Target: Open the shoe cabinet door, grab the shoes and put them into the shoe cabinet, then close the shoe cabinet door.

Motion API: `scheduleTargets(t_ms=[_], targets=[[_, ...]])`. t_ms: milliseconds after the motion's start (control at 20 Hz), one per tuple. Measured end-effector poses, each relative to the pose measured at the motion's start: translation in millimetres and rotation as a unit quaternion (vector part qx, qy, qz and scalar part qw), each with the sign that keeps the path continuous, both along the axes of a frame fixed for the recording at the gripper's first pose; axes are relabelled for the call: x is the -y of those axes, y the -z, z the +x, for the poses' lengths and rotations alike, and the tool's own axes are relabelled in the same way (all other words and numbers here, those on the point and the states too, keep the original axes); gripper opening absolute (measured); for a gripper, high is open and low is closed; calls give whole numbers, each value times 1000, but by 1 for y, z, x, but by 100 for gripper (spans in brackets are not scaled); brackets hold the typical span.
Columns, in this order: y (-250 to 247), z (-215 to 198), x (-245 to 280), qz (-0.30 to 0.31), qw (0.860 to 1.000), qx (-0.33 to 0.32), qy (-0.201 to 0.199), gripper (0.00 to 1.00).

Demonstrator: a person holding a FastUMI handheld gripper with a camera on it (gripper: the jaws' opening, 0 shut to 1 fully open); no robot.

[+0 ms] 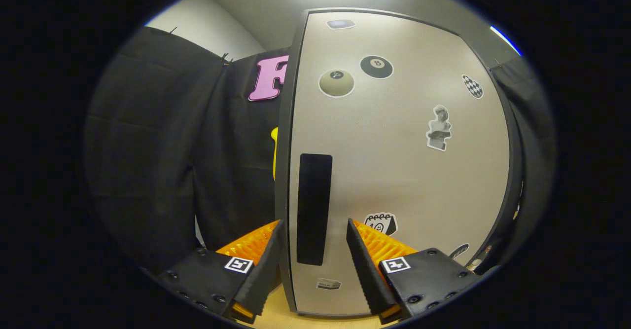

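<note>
The gripper [314,230] is spread wide, its fingers [362,262] straddling the free edge of the shoe cabinet door [394,161] without visibly pressing on it. Between the fingers, just ahead, sits the dark vertical handle recess [314,208]. The pale door stands upright, rising beyond the fingers and bearing stickers, among them an eight-ball sticker [376,66] and a bust sticker [438,127]. Below the fingers lies a light wooden floor [276,316].
</note>
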State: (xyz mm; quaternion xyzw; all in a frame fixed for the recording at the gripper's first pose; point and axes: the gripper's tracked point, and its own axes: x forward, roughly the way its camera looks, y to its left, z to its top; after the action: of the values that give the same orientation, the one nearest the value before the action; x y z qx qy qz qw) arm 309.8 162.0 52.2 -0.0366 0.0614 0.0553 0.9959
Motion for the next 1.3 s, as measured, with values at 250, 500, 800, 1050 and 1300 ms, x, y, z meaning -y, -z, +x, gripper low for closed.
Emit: scheduleTargets(t_ms=[250,500,800,1050,1300], targets=[[36,14,-12,-12,998,-59,8,70],[31,16,-3,-10,998,-38,45,41],[33,13,-3,-8,999,-37,0,11],[32,4,-1,0,999,-38,-38,11],[33,-5,4,8,996,-48,-76,11]])
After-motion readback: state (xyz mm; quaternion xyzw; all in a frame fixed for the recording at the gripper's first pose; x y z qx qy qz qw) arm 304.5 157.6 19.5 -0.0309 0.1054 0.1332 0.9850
